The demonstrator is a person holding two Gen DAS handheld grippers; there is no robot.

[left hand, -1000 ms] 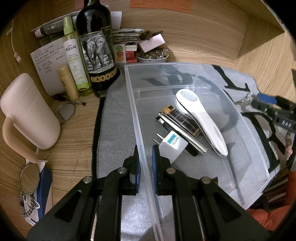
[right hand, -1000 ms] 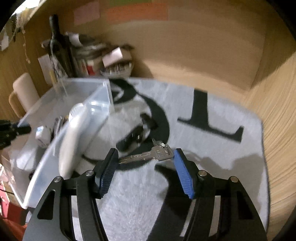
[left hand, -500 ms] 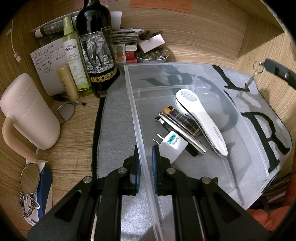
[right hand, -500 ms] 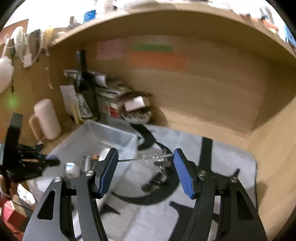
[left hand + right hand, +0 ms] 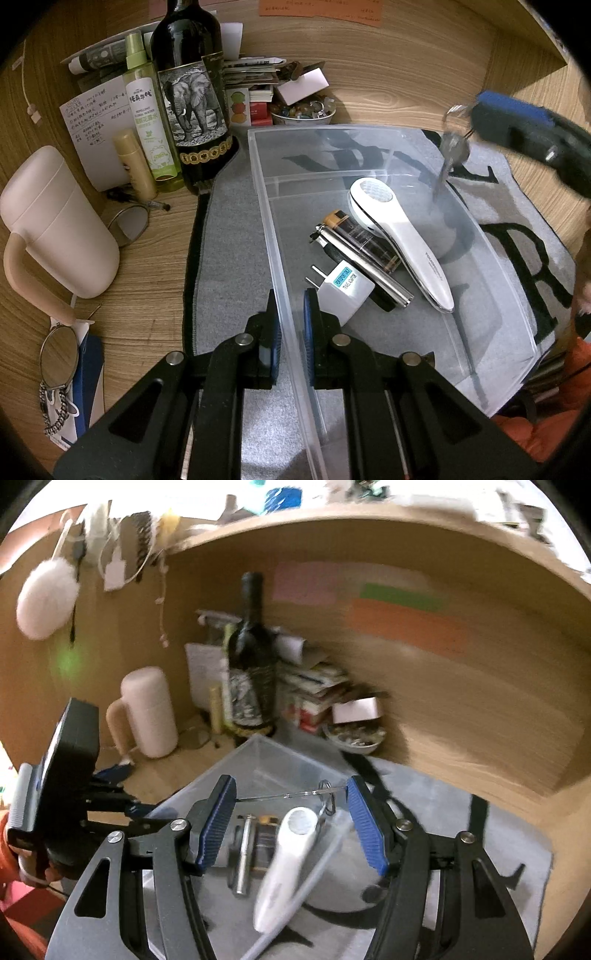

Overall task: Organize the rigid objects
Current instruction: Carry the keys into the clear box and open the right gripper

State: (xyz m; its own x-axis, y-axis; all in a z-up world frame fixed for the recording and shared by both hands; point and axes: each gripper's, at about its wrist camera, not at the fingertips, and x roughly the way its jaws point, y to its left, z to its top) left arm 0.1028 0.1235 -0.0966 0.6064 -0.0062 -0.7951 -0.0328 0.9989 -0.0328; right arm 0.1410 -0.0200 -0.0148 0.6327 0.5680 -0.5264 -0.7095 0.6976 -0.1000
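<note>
Clear bin [image 5: 491, 258] sits on the table's grey mat; left tongs [image 5: 291, 332] are clamped on its near wall, steadying it. Right tongs [image 5: 291, 825] grip the key [image 5: 284, 795] above the bin. Advise lowering it over bare floor before releasing.

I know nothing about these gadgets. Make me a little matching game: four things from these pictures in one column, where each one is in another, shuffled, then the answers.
Things:
1. key
2. plug adapter
3. wine bottle
4. bin

Places:
A. standing on the wooden desk, left of the bin
B. its near wall pinched by the left gripper
C. lying inside the bin
D. held between the fingers of the right gripper, above the bin

Pairs: 1-D, 2-C, 3-A, 4-B
</note>
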